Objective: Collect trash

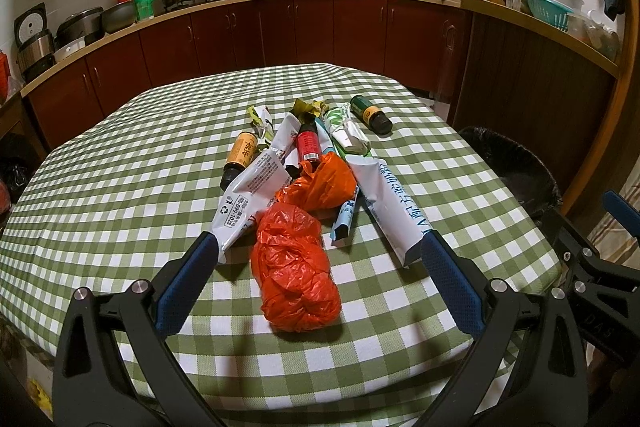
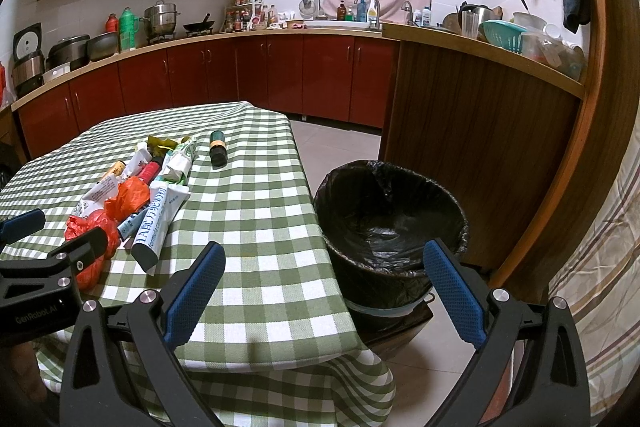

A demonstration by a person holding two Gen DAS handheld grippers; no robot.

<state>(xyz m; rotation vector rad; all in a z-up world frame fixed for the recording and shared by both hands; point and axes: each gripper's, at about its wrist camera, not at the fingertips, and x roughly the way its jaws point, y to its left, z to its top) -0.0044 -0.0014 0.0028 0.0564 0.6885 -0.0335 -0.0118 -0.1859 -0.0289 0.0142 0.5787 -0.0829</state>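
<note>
A pile of trash lies on the green checked table (image 1: 100,195): a crumpled red plastic bag (image 1: 294,267) nearest me, an orange bag (image 1: 320,183), white tubes (image 1: 390,203), a red bottle (image 1: 308,143), an orange-label bottle (image 1: 240,157) and a green bottle (image 1: 370,114). My left gripper (image 1: 320,247) is open, its fingers on either side of the red bag, just above the cloth. My right gripper (image 2: 324,263) is open and empty at the table's right edge, in front of the black-lined bin (image 2: 390,227). The pile also shows in the right wrist view (image 2: 132,195).
The bin stands on the floor right of the table, also in the left wrist view (image 1: 516,167). A wooden counter side (image 2: 480,147) rises behind it. Red kitchen cabinets (image 2: 200,75) with pots and bottles line the back wall. A striped curtain (image 2: 600,267) hangs at far right.
</note>
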